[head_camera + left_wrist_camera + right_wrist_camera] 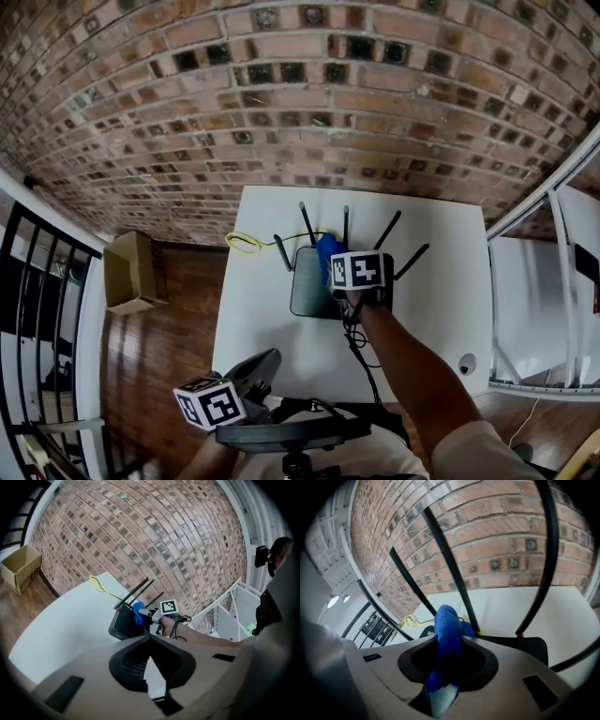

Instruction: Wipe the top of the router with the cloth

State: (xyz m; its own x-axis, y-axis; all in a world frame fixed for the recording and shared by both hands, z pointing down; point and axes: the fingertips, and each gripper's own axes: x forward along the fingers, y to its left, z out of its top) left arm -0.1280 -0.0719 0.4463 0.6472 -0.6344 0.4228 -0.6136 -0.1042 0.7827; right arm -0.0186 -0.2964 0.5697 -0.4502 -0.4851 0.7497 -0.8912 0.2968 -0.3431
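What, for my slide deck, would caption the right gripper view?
Right gripper clamps a blue cloth at the black router, antennas rising against a brick wall.

soft blue cloth (447, 630), matt black router (307, 289)

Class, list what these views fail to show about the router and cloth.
- Top of the router, head view: right part covered by the right gripper.
- Whether the cloth touches it: too small in head view; gripper body blocks it in right gripper view.
- Print on router, right gripper view: mostly behind cloth.
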